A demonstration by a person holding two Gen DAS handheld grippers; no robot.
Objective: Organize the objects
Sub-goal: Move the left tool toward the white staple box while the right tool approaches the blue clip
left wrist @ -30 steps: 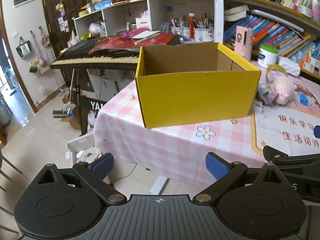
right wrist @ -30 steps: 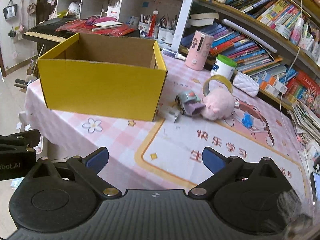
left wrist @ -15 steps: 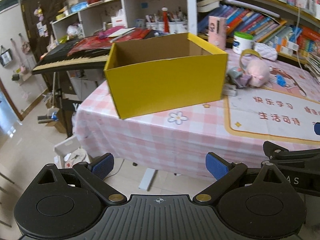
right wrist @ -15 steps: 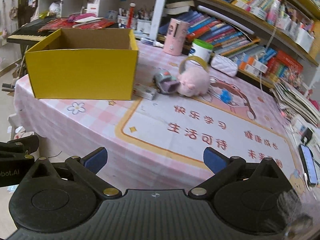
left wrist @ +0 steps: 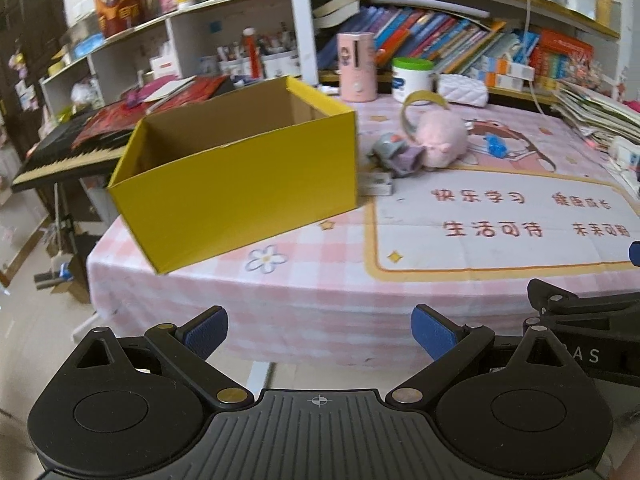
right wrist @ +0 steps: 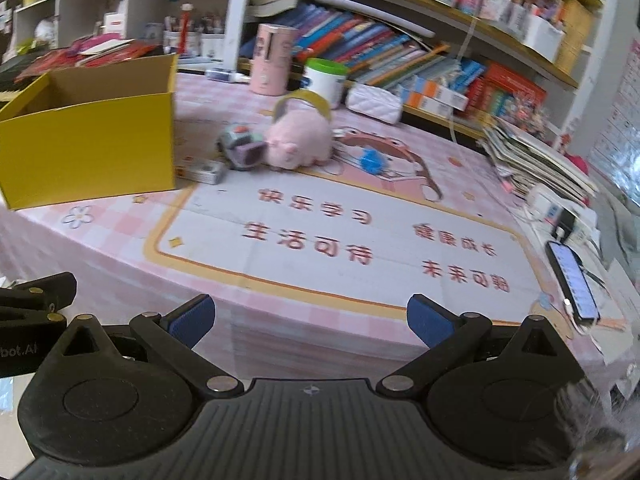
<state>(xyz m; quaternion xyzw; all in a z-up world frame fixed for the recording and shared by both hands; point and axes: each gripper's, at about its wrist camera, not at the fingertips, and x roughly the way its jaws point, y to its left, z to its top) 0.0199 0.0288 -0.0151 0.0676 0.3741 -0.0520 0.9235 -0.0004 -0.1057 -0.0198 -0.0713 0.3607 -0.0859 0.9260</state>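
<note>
- The yellow box (left wrist: 240, 184) is parked on the pink checked tablecloth (left wrist: 328, 280), near the table's corner; it's open on top, and as far as can be seen, nothing is sitting inside.
- Just off the box's right end a small flat packet (right wrist: 204, 171) is laid on the cloth, pretty much touching distance from the box.
- A bit further from the box a grey-and-purple toy (right wrist: 242, 149) is pressed right up against a pink plush (right wrist: 300, 142), with a yellow-grey headband (right wrist: 303, 100) arched over the plush.
- Beyond the plush, away from the box, a small blue thing (right wrist: 372, 161) is seen on the cartoon print; too blurry to say what it is.
- Behind the box, a pink cylinder (left wrist: 356, 66) and a white tub with a green lid (left wrist: 412, 79) are stood near the bookshelf (left wrist: 460, 40).
- On the box's far left side a keyboard (left wrist: 64, 152) is seen off the table.
- Well away from the box, a phone (right wrist: 574, 280) is left at the table's right edge.
- The left gripper (left wrist: 319, 334) is held in front of the table edge, spread wide, nothing between its blue pads (left wrist: 206, 330).
- Same deal with the right gripper (right wrist: 311, 320): gaping, nothing gripped, held off the table's front edge.
</note>
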